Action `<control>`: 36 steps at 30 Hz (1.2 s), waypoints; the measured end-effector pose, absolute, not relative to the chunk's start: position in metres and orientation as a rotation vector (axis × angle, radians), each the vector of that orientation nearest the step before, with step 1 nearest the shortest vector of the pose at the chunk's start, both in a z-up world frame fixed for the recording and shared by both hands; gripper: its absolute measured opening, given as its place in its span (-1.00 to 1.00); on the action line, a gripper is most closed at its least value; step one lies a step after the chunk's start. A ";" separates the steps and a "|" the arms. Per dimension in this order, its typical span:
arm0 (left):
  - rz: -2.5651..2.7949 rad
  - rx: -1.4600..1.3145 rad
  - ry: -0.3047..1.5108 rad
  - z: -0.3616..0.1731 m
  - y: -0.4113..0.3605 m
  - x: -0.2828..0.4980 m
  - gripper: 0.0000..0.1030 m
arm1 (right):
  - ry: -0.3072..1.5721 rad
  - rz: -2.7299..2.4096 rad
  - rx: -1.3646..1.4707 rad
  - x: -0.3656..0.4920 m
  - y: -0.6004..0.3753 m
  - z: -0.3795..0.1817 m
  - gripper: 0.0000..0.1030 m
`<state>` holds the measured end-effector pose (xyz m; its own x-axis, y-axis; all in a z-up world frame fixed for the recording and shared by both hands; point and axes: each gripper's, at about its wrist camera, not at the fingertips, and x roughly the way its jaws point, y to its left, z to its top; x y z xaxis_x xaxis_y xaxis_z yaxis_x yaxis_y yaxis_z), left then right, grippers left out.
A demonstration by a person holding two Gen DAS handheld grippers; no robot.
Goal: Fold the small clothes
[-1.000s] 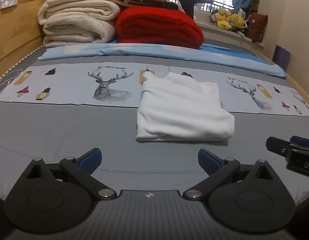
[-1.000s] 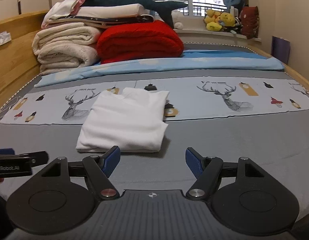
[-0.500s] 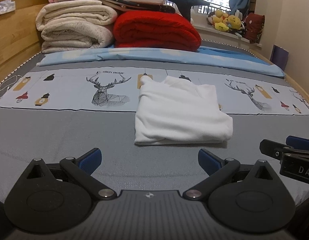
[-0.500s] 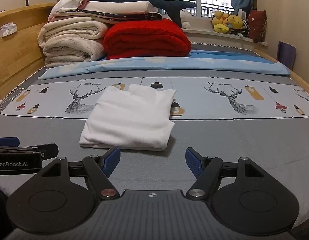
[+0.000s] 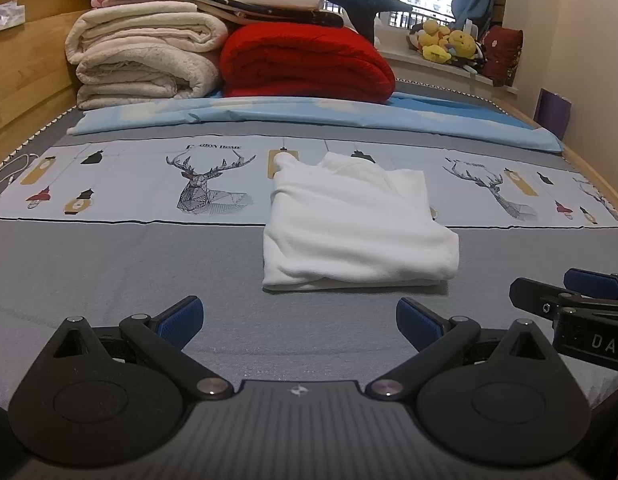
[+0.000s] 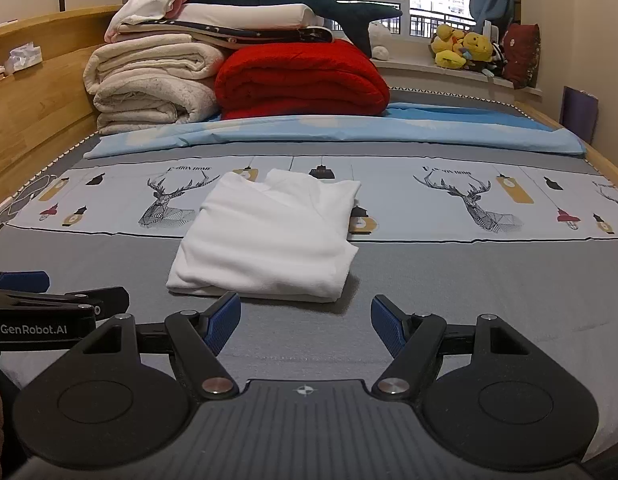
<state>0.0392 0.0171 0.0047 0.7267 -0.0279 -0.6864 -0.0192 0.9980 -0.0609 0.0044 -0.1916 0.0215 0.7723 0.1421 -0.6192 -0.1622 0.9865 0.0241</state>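
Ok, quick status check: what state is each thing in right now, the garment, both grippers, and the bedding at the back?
White garment: folded into a compact rectangle, lying flat on the bed, touched by neither gripper.
Left gripper: open, empty, short of the garment.
Right gripper: open, empty, just short of the garment's near edge.
Red blanket: folded, stacked at the head of the bed.
Cream blankets: folded, piled beside the red one.
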 end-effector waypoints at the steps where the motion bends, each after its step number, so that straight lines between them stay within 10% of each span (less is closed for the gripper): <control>1: -0.006 -0.064 0.757 0.005 0.017 0.039 0.99 | 0.668 0.166 -0.032 0.004 -0.191 0.022 0.43; 36: -0.033 -0.058 0.755 0.002 0.014 0.038 0.99 | 0.671 0.174 -0.039 0.005 -0.187 0.021 0.43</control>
<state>0.0383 0.0139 0.0017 0.7277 -0.0506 -0.6841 0.0086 0.9979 -0.0646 0.0045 -0.1875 0.0210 0.7690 0.1479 -0.6219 -0.1731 0.9847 0.0201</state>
